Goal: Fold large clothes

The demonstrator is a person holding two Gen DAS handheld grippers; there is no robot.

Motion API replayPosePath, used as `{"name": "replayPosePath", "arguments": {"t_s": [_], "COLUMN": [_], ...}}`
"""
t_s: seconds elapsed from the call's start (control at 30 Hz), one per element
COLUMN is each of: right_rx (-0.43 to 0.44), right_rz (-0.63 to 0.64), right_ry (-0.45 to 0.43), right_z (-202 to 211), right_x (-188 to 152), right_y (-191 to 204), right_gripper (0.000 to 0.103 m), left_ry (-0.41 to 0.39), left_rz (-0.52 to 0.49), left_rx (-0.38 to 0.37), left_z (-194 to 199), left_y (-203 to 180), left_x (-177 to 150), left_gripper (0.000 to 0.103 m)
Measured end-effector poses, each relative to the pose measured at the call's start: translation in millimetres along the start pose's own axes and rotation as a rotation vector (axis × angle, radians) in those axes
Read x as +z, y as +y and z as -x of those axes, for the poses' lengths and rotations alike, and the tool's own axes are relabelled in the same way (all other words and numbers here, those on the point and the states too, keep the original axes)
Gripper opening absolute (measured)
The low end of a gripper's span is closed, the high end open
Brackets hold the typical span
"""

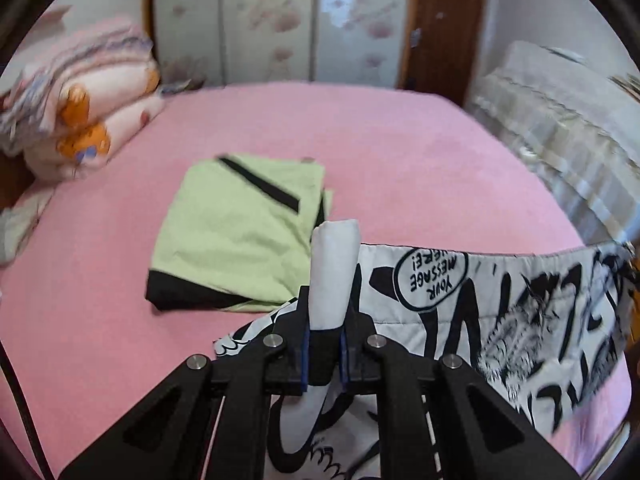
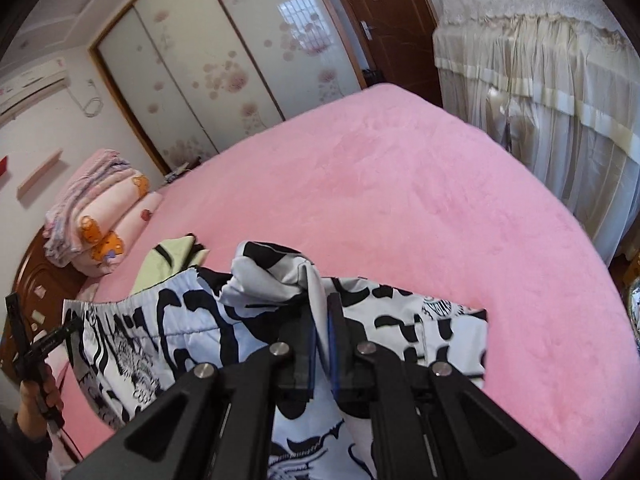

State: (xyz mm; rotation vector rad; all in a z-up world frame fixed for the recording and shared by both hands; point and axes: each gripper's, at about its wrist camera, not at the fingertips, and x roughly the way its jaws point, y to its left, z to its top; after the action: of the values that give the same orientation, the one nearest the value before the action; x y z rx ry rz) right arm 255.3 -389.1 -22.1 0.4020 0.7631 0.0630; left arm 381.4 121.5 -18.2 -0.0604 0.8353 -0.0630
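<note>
A white garment with black comic print (image 1: 500, 304) hangs stretched between both grippers above the pink bed (image 1: 360, 140). My left gripper (image 1: 324, 320) is shut on a bunched white end of it, which sticks up between the fingers. My right gripper (image 2: 320, 320) is shut on the other end (image 2: 276, 272), with cloth bunched above the fingers. The garment's waistband runs left in the right wrist view (image 2: 152, 320) toward the left gripper (image 2: 36, 352), held in a hand. A folded light-green garment with black trim (image 1: 236, 232) lies on the bed beyond the left gripper.
Folded pink quilts (image 1: 80, 100) are stacked at the bed's head. A wardrobe with floral sliding doors (image 2: 208, 60) and a brown door (image 1: 444, 28) stand beyond the bed. A lace-covered piece of furniture (image 2: 540, 92) stands at the right.
</note>
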Motion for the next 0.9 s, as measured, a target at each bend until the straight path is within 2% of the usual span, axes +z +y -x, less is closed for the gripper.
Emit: {"name": "replayPosePath", "arguments": {"t_s": [0.17, 0.37, 0.47, 0.67, 0.73, 0.8, 0.87, 0.9], "right_rx": [-0.089, -0.216, -0.235, -0.229, -0.23, -0.216, -0.188, -0.196], "right_rz": [-0.033, -0.08, -0.092, -0.059, -0.059, -0.075, -0.06, -0.034], "right_ry": [0.078, 0.251, 0.265, 0.258, 0.272, 0.274, 0.196, 0.146], "right_z": [-76, -164, -181, -183, -176, -162, -135, -121], "right_x": [5, -22, -36, -43, -40, -35, -30, -29], "right_y": [-10, -46, -54, -57, -52, -52, -43, -36], "right_gripper": [0.004, 0.004, 0.004, 0.008, 0.015, 0.019, 0.021, 0.028], "left_ry": [0.088, 0.178, 0.172, 0.145, 0.16, 0.172, 0.141, 0.108], "left_rz": [0.057, 0.008, -0.025, 0.04, 0.068, 0.106, 0.136, 0.148], "left_rx": [0.056, 0.109, 0.112, 0.022, 0.02, 0.035, 0.039, 0.039], "left_z": [-83, -164, -186, -191, -184, -172, -151, -138], "left_y": [0, -9, -13, 5, 11, 18, 22, 23], "left_x": [0, -20, -33, -45, -42, -39, -36, -35], "left_gripper": [0.008, 0.008, 0.01, 0.019, 0.035, 0.041, 0.041, 0.041]}}
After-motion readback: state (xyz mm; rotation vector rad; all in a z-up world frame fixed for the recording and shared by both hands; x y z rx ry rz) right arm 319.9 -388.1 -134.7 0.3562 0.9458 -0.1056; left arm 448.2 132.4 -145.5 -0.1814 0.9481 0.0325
